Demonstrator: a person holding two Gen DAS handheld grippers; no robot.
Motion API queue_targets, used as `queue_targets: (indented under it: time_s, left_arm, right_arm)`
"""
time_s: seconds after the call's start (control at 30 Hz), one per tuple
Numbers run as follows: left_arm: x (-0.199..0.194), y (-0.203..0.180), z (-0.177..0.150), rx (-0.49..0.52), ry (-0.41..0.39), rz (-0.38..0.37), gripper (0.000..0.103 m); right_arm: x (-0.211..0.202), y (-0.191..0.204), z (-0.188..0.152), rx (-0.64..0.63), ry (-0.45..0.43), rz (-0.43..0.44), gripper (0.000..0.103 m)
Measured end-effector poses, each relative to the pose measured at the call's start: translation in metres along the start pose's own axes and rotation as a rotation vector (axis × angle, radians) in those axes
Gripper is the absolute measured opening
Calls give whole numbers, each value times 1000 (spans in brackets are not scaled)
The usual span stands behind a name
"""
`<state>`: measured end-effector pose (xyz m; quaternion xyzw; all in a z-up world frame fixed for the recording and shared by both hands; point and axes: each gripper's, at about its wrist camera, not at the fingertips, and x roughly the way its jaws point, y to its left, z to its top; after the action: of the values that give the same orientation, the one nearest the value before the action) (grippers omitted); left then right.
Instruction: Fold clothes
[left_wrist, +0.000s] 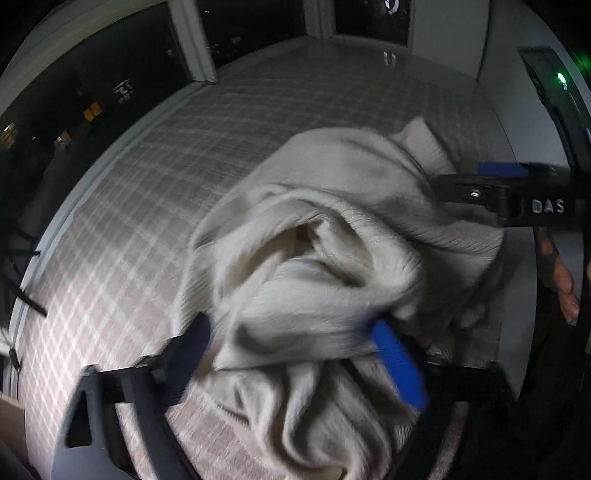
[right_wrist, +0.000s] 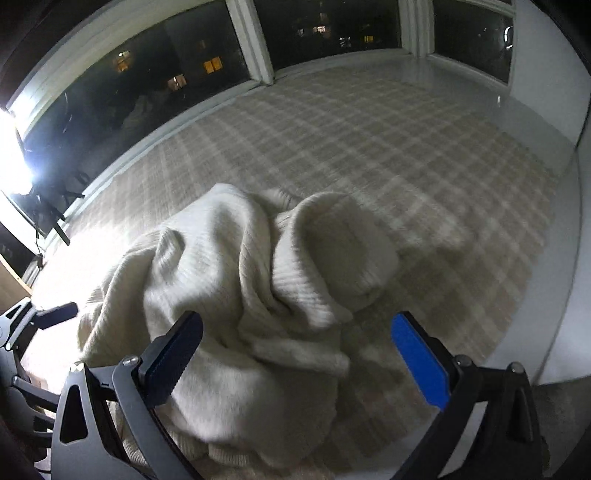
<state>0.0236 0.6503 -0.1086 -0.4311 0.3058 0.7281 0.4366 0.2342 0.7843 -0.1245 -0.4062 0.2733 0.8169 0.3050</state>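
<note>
The white raised letters "DAS" (left_wrist: 547, 206) mark the black body of the right claw (right_wrist: 297, 354), which is spread wide over the near edge of the crumpled cream ribbed-knit garment (right_wrist: 236, 295). The garment lies heaped on the beige plaid-covered surface (right_wrist: 388, 147). The left claw (left_wrist: 291, 350) is also wide, with folds bunched between its fingers.

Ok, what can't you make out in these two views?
- Left wrist: whether the left tongs grip the crumpled cream knit sweater; motion blur, cloth covers the tips.
- Both views: sweater's sleeves and hem, buried in folds.
- Right wrist: left edge, washed out by lamp glare.
</note>
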Motion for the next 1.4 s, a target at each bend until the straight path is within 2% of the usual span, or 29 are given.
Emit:
queue_targets:
  time_s: [0.03, 0.07, 0.1, 0.13, 0.17, 0.2, 0.3, 0.43, 0.53, 0.63, 0.73, 0.8, 0.87, 0.9, 0.93, 0.97, 1.0, 1.1, 1.2, 1.3, 1.37, 1.4]
  left_arm:
    - [0, 3, -1, -8, 5, -19, 45]
    - [-1, 6, -1, -22, 3, -41, 40]
    - [-2, 10, -2, -38, -6, -68, 30]
    - [-5, 15, -3, -55, -18, -96, 22]
    - [-6, 19, -3, -68, -28, -121, 20]
    - [-8, 24, -4, -80, -37, -147, 17]
    - [-28, 55, -9, -147, -95, -170, 13]
    - [-72, 103, -24, -243, -184, -155, 12]
    - [-120, 145, -51, -335, -267, -101, 12]
    - [-169, 190, -95, -447, -325, -64, 11]
    - [-214, 222, -150, -524, -356, 36, 8]
    - [-226, 240, -180, -568, -340, 146, 7]
    - [-213, 265, -207, -610, -218, 269, 6]
    - [-207, 273, -218, -645, -180, 298, 3]
    - [-201, 277, -226, -675, -168, 291, 3]
    - [-198, 274, -231, -698, -171, 253, 3]
    - [-197, 263, -233, -674, -179, 225, 3]
    - [-179, 226, -216, -533, -179, 157, 7]
    - [-153, 174, -197, -368, -138, -5, 22]
    - [-122, 123, -177, -221, -101, -101, 23]
    - [-106, 99, -169, -159, -87, -153, 23]
    - [-99, 91, -166, -140, -81, -177, 23]
  right_arm:
    - [4, 2, 1, -5, 4, 10, 102]
    - [6, 4, 0, -7, 4, 25, 95]
    - [8, 5, 0, -9, 5, 46, 85]
    - [11, 6, 1, -7, 16, 78, 58]
    - [14, 7, 2, -3, 34, 108, 30]
    - [17, 7, 3, 2, 45, 129, 22]
    - [7, 10, 5, -11, 14, 152, 11]
    - [-35, 22, 14, -28, -102, 221, 9]
    - [-72, 41, 27, -60, -189, 262, 8]
    - [-105, 73, 37, -131, -262, 331, 8]
    - [-120, 112, 46, -166, -285, 441, 8]
    - [-111, 145, 56, -182, -255, 530, 10]
    - [-78, 181, 70, -217, -156, 496, 30]
    - [-63, 189, 73, -220, -111, 450, 30]
    - [-48, 197, 76, -222, -65, 403, 30]
    - [-38, 201, 75, -221, -34, 379, 30]
    - [-37, 198, 70, -219, -34, 390, 30]
    - [-39, 191, 44, -286, -62, 352, 40]
    - [-35, 178, 33, -328, -13, 290, 42]
    - [-31, 164, 22, -370, 36, 228, 45]
    - [-24, 166, 14, -405, 89, 219, 58]
    - [-21, 171, 9, -436, 104, 216, 59]
